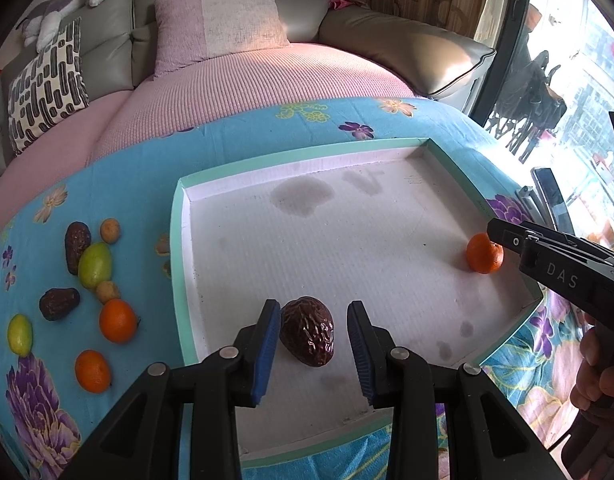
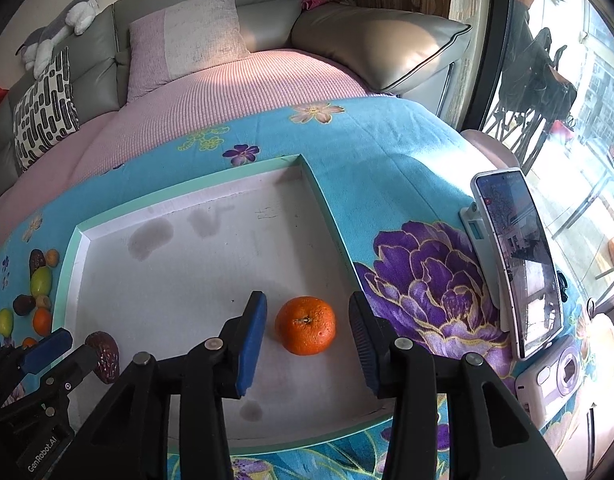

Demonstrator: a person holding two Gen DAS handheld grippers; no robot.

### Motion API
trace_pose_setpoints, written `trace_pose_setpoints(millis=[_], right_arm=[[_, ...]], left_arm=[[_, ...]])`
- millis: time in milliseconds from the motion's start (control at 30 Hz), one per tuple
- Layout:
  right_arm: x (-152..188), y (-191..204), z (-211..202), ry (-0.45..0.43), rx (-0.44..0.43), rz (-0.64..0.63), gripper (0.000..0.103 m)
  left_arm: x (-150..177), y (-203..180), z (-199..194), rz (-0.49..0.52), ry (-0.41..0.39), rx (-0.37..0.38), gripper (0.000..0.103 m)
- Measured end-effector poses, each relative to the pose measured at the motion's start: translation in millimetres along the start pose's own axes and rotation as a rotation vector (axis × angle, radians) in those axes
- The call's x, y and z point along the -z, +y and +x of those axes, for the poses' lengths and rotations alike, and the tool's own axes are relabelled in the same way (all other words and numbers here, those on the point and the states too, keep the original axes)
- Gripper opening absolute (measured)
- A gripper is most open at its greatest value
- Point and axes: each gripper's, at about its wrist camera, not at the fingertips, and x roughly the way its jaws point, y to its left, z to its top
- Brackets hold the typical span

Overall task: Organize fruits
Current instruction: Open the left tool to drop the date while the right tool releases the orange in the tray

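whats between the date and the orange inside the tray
Nothing: in the left wrist view only bare, stained white tray floor runs from the date to the orange.

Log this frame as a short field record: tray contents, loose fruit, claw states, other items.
surface: floral blue cloth
tray: shallow white tray with a teal rim, stained floor
in tray: one dark wrinkled date near the left side, one orange near the right side
left claw: open, straddling the date, left pad at or near it
right claw: open, straddling the orange, not touching
loose fruit: left of the tray on the cloth; dates, green fruits, oranges, small tan fruits
other: phone on stand, small camera
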Motion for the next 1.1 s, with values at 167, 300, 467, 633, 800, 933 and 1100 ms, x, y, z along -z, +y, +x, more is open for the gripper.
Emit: trace_pose_setpoints(millis=[167,300,467,633,800,933,1100], right_arm=[[0,1,-2,-0.005,0.0,-0.004,0.044],[0,3,-1,-0.004,-0.002,-0.012,0.044],[1,7,-2,-0.006,-0.006,-0.02,0.044],[1,13,-2,-0.008,-0.013,-0.038,0.044],[1,20,-3,-0.009,-0.019,-0.059,0.044],[1,24,-3,-0.01,-0.021,-0.071,0.044],[2,26,-1,-0.005,-0.018,-0.074,0.044]], left_arm=[[-2,9,-4,-0.034,-0.012,-0.018,0.038],[-2,21,-4,-0.083,-0.014,-0.052,0.038],[-2,46,-4,-0.172,-0.026,-0.123,0.038],[1,76,-6,-0.263,-0.032,-0.187,0.053],[6,99,-7,-0.324,-0.03,-0.23,0.053],[9,111,-6,-0.358,-0.026,-0.25,0.054],[12,115,-6,-0.368,-0.024,-0.264,0.065]])
